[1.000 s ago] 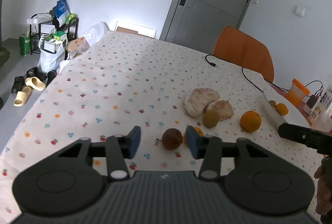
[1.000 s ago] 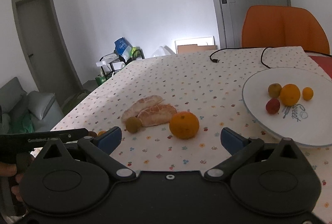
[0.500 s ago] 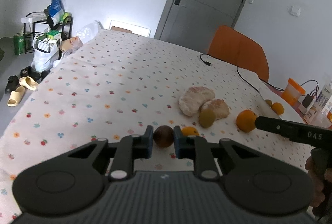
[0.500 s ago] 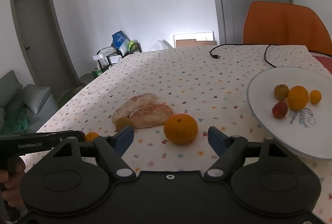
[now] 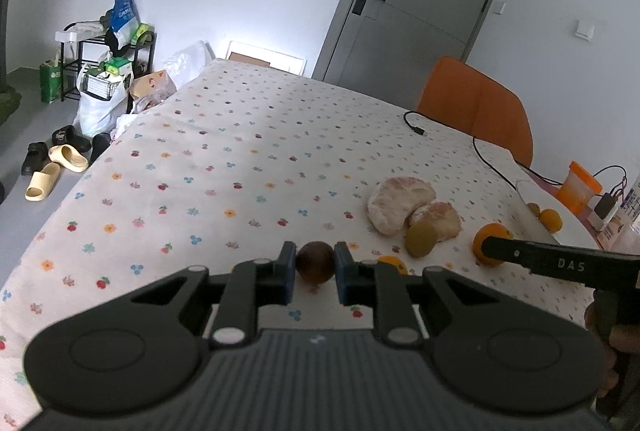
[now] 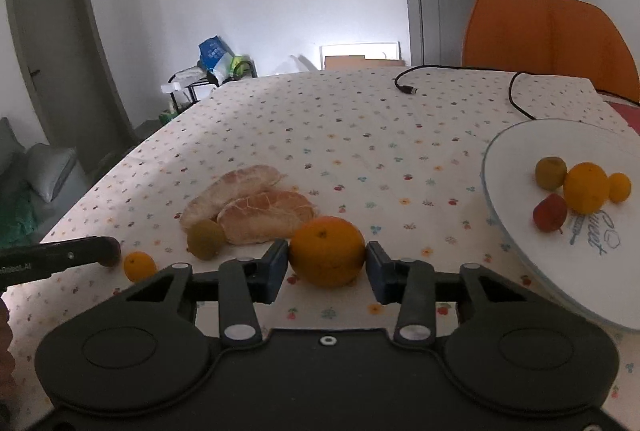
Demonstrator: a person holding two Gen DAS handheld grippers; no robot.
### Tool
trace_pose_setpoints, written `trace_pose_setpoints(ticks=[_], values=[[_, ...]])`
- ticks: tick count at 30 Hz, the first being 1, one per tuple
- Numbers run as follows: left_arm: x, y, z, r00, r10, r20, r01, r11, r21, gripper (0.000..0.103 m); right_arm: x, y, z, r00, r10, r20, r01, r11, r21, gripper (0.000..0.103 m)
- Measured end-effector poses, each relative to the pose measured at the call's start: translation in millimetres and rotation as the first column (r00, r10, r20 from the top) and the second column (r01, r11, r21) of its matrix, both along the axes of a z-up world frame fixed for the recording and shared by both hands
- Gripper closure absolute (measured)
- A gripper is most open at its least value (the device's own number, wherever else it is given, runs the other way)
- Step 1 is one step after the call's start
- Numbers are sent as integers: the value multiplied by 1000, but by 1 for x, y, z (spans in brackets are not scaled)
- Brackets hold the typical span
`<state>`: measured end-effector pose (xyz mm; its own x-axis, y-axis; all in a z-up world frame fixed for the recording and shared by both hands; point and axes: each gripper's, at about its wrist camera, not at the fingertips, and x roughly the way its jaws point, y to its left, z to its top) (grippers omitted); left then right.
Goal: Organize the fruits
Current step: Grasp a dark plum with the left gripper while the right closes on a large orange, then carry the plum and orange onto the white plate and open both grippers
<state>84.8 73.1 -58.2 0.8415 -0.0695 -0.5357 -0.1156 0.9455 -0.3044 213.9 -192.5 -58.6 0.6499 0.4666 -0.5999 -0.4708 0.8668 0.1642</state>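
My left gripper (image 5: 315, 273) is shut on a small dark brown fruit (image 5: 315, 263) that rests on the flowered tablecloth. My right gripper (image 6: 327, 267) has its pads against both sides of a large orange (image 6: 327, 251) on the cloth. Two peeled pomelo pieces (image 6: 256, 207), a green-yellow fruit (image 6: 206, 239) and a small orange (image 6: 139, 265) lie to the left of the orange. A white plate (image 6: 520, 151) at the right holds several fruits: an orange (image 6: 586, 187), a small orange, a green one and a red one.
A black cable (image 6: 460, 79) lies across the far part of the table. An orange chair (image 6: 548, 39) stands behind the plate. An orange cup (image 5: 579, 187) and a charger sit past the plate. A shelf, bags and shoes (image 5: 56, 155) stand on the floor at the left.
Both grippers have closed. The left one closed on the dark brown fruit. The right one moved forward and closed onto the large orange.
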Motion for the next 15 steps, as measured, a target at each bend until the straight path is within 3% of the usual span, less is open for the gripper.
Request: trace_pose_setpoints(ticks=[15], values=[[1,-18,14,999,-31,34,30,999,22,84,-21,-24,16,999,-8,39,7,999,35,63]])
